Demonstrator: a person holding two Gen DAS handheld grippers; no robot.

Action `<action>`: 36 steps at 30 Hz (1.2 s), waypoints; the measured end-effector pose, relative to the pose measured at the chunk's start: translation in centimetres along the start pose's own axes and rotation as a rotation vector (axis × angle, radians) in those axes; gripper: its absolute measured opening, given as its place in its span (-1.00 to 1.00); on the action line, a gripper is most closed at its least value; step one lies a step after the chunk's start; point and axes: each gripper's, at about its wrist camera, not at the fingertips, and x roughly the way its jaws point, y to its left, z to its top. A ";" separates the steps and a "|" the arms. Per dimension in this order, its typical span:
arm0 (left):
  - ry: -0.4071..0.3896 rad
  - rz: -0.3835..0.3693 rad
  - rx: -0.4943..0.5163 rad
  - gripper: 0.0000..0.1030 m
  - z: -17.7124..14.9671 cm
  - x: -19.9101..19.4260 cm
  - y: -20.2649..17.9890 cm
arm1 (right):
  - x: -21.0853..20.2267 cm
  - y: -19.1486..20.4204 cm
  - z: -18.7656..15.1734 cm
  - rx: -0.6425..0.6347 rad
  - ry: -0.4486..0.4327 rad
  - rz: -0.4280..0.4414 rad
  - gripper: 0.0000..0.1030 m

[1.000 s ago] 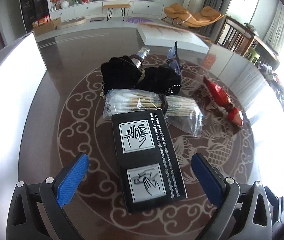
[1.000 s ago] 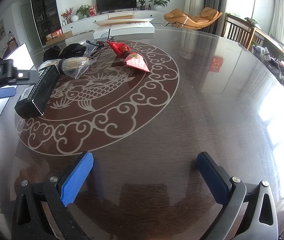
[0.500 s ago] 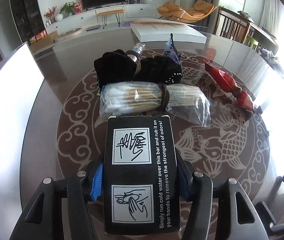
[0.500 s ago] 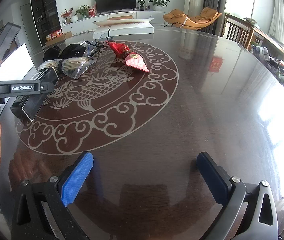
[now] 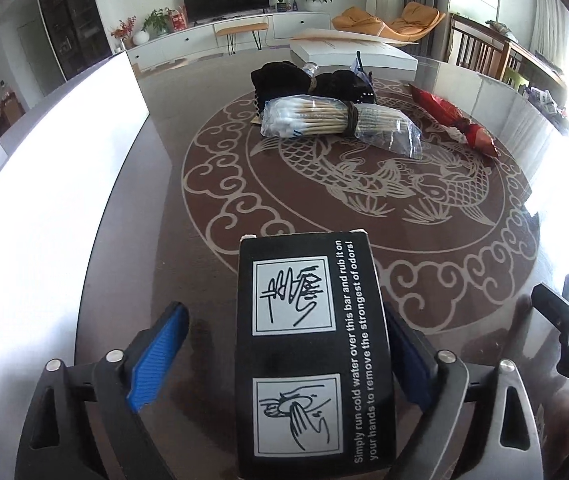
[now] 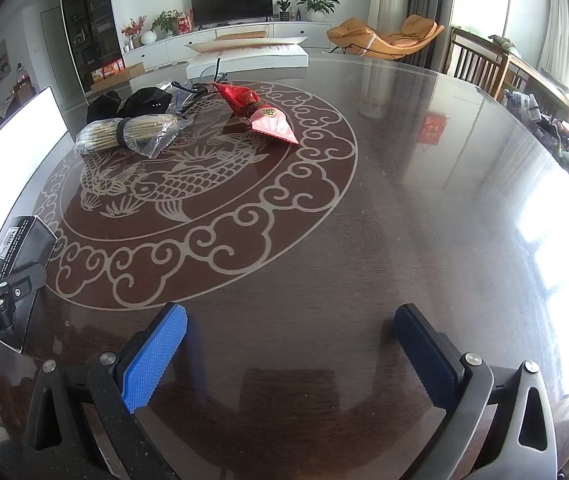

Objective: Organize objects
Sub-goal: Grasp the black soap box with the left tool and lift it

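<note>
**Dark glossy bench with a pale carp medallion**

Brown and mirror-smooth, the round bench (image 6: 384, 208) carries a pale fish-and-cloud pattern (image 6: 188, 184) across its middle and reflects the windows at the right. At its near left edge the black box (image 5: 310, 356) lies between the blue pads of the left tongs (image 5: 284, 354), whose jaws are opening; a clear gap shows at the left pad, while the right pad sits close against the box. Farther back lie a bag of cotton swabs (image 5: 336, 122), a black bundle (image 5: 308, 80) behind it, and a red pouch (image 5: 454, 118) to the right. A white box (image 6: 248, 60) rests at the far rim. The right tongs (image 6: 290, 354) hang wide over bare bench, nothing between them. Beyond stand a TV (image 6: 231, 2), a white cabinet, plants and an orange lounger (image 6: 384, 38).
</note>
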 end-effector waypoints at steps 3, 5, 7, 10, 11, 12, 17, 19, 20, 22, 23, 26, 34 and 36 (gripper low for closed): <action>-0.020 -0.006 -0.009 1.00 -0.2 0.3 0.4 | 0.0 0.0 0.0 0.000 0.000 0.000 1.00; -0.032 -0.043 -0.053 1.00 -0.7 0.5 1.0 | 0.0 0.0 0.0 0.000 0.000 0.000 1.00; -0.037 -0.043 -0.065 1.00 -0.6 0.5 1.2 | 0.0 0.0 0.0 0.000 0.000 0.000 1.00; -0.046 -0.046 -0.061 1.00 -0.4 0.7 1.0 | 0.0 0.0 0.0 0.000 0.000 0.000 1.00; -0.046 -0.048 -0.061 1.00 -0.4 0.7 1.0 | 0.0 0.0 0.0 0.000 0.001 0.000 1.00; -0.046 -0.048 -0.061 1.00 -0.4 0.7 1.0 | 0.0 0.0 0.0 0.000 0.000 0.000 1.00; -0.046 -0.048 -0.061 1.00 -0.4 0.7 1.0 | 0.0 0.0 0.0 0.000 0.001 0.000 1.00; -0.046 -0.049 -0.062 1.00 -0.4 0.7 1.0 | 0.0 0.0 0.0 -0.001 0.001 0.004 1.00; -0.046 -0.048 -0.061 1.00 -0.4 0.7 1.0 | 0.0 -0.1 0.0 -0.006 0.005 0.009 1.00; -0.045 -0.049 -0.061 1.00 -0.4 0.7 1.0 | -0.1 -0.2 0.1 -0.030 0.026 0.028 1.00; -0.045 -0.050 -0.061 1.00 -0.4 0.8 1.0 | 0.0 -0.5 0.4 -0.025 0.029 0.046 1.00; -0.045 -0.052 -0.061 1.00 -0.4 0.8 1.0 | 0.8 -2.0 2.7 0.019 0.041 0.083 0.99; -0.045 -0.052 -0.061 1.00 -0.4 0.8 1.0 | 5.0 -0.4 14.5 -0.037 0.020 0.138 0.90; -0.045 -0.052 -0.061 1.00 -0.4 0.8 0.9 | 7.1 1.0 16.1 -0.080 0.065 0.152 0.78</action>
